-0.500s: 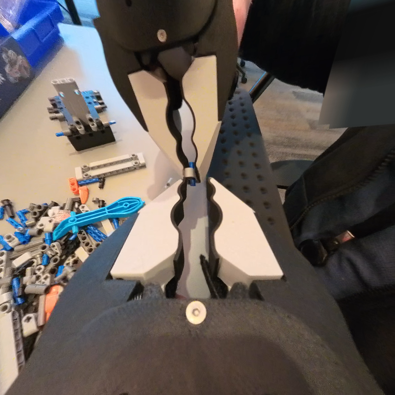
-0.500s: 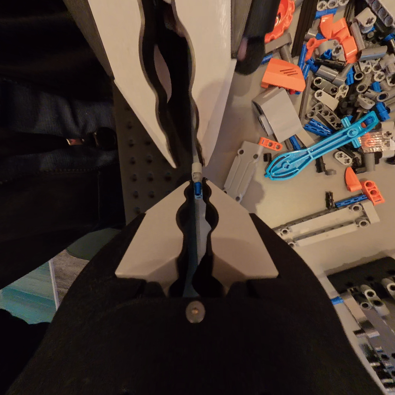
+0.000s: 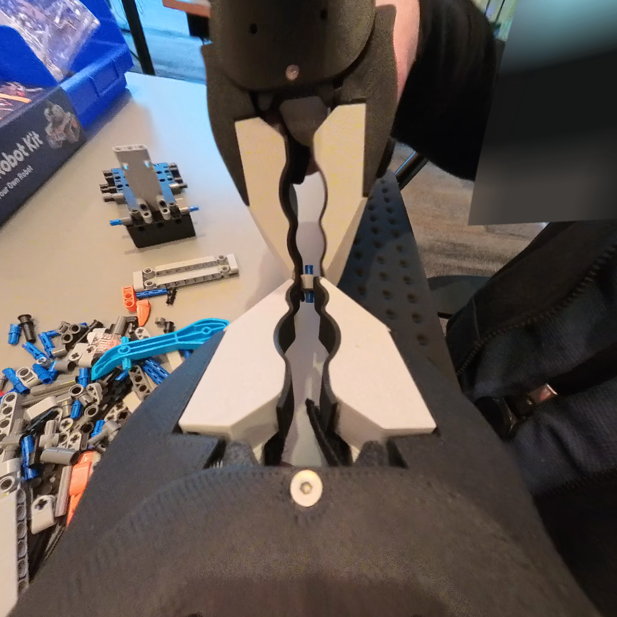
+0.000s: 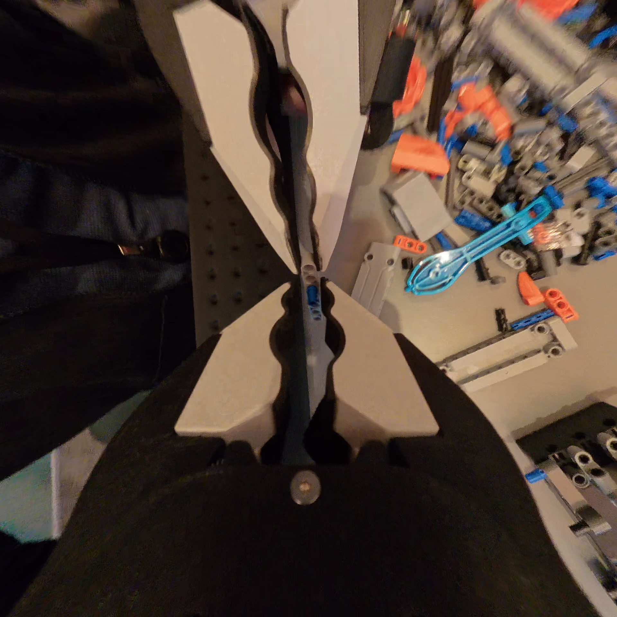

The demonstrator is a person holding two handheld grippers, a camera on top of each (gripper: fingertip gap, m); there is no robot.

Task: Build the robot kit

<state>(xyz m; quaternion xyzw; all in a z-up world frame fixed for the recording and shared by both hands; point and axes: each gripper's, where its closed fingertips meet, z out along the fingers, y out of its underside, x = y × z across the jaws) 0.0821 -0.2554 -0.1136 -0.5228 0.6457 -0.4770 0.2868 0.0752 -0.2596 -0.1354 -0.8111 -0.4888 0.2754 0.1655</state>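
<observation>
Two claws meet tip to tip above the edge of a pale surface (image 3: 207,140). The left claw (image 3: 307,293) is nearly closed, its wavy pads pinching a small grey connector (image 3: 307,281) with a blue pin (image 3: 309,268) running through it. The pin pokes out of the connector on both sides. The right claw (image 4: 312,295) faces it from the opposite side, also almost closed, and grips what its own view shows as a thin grey beam with holes (image 4: 313,300), a blue pin seated in one hole. Whether both claws clamp one and the same piece cannot be told for certain; their tips touch at it.

The pin sits in the grey piece already. A half-built black and blue assembly (image 3: 150,203) stands well apart on the surface, and most parts remain unused.

Near the claws lie a long grey frame piece (image 3: 187,273) and a light blue lever-shaped tool (image 3: 157,347). Beyond them spreads a loose pile of grey, blue and orange parts (image 3: 50,384). A blue bin (image 3: 66,60) and a printed box (image 3: 30,133) sit at the far side. A person's dark clothing fills the other side.
</observation>
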